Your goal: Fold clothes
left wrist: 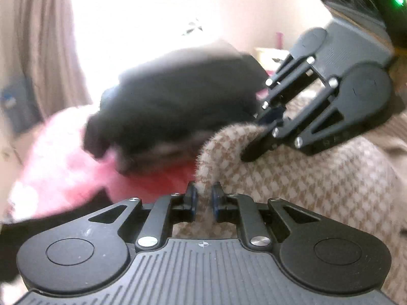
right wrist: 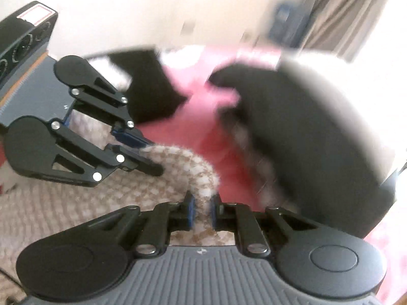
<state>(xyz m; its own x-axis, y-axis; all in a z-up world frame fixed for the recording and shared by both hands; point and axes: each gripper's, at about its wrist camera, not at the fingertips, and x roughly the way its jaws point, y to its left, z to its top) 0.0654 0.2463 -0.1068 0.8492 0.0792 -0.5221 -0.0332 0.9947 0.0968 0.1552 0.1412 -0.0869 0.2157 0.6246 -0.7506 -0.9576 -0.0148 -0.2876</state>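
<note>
The brown-and-cream checked garment [left wrist: 292, 178] is the thing to watch, and everything else sits around it. The left claw [left wrist: 203, 198] has closed down narrow on one stretch of its fuzzy edge, cloth pinched between the blue pads, and the right claw [right wrist: 202, 209] has done the same a little further along that edge, also nearly shut with the fabric between its pads. Each claw shows in the other's view, so the two grips are close together on one hem. Beyond the checked garment lies a pink cloth [left wrist: 58, 167], and on that, just past the held edge, a dark, blurred heap of clothing [left wrist: 178, 106] waits unfolded. A curtain [left wrist: 43, 50] hangs far behind. To my eye the folding is only starting: an edge is gripped, but no crease is laid, the garment looks rumpled, and the dark pile is untouched.
</note>
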